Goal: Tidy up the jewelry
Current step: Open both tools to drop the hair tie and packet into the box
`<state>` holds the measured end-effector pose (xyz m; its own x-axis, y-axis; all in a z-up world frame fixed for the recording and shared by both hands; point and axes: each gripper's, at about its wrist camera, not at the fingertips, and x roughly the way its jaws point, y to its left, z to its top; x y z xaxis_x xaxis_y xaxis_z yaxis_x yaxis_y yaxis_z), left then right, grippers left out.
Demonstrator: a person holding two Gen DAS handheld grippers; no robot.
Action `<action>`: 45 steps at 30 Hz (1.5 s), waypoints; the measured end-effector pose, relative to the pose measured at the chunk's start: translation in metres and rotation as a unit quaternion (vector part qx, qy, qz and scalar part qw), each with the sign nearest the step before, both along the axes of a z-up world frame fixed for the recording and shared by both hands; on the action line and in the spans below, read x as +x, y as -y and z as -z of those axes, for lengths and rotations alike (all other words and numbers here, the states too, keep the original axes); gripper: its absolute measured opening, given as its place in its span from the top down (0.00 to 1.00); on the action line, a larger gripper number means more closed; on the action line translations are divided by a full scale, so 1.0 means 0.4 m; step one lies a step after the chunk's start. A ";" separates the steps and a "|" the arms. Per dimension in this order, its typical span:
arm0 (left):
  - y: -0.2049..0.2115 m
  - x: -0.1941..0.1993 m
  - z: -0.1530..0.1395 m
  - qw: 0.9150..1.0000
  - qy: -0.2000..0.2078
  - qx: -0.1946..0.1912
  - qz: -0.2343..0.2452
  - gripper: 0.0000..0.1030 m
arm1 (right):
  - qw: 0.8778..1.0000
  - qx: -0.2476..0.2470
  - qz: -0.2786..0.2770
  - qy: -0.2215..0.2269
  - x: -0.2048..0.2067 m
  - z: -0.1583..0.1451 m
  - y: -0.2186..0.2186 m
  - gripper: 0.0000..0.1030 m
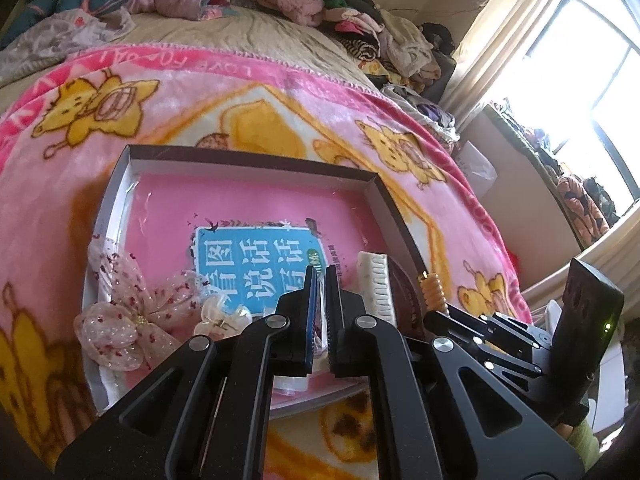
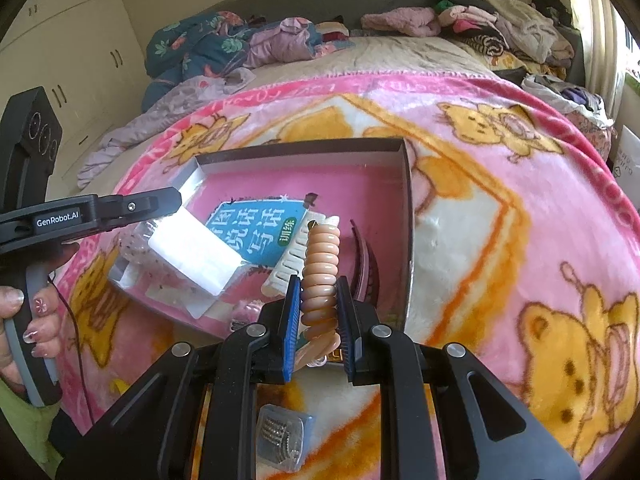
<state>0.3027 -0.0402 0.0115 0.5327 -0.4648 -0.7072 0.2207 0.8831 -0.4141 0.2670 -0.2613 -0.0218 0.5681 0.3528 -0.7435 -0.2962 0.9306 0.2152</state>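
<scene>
Bed covered with pink bear blanket (image 2: 500, 184). Open box (image 1: 384, 196) resting on blanket, pink book (image 1: 248, 216) lying flat inside.

Left claw (image 1: 319, 280): clenched on a clear flat packet (image 2: 192, 256), seen in right view hanging from the claw tips over the box at 9 o'clock of the book's blue label. Packet contents not discernible. In left view only a thin clear edge visible between the pads. Hand (image 2: 28, 320) gripping left handle at far left of right view, nails painted.

Right claw (image 2: 318, 300): grasping a coiled peach hair tie (image 2: 320, 268), pads pressed on its lower coils, upper coils projecting beyond the tips over the box's near right part. Same tie (image 1: 432, 292) visible in left view at 3 o'clock of the left claw.

Inside box: white comb (image 1: 378, 284) just beside the tie, at 9 o'clock of it in right view; dark red claw clip (image 2: 366, 268) at 3 o'clock of the tie, near the right wall; dotted mesh bow (image 1: 128, 312) in the near left corner; small pearl-like piece (image 1: 216, 316) beside the bow.

Outside box: small clear case (image 2: 282, 440) of small metallic pieces on blanket, at 6 o'clock beneath the right claw.

Heaped clothes (image 2: 488, 28) along far edge of bed.
</scene>
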 end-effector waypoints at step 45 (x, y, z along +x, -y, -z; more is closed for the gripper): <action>-0.093 -0.192 -0.041 0.997 0.030 0.062 -0.046 0.22 | 0.999 0.005 0.013 0.039 -0.175 -0.091 0.004 0.23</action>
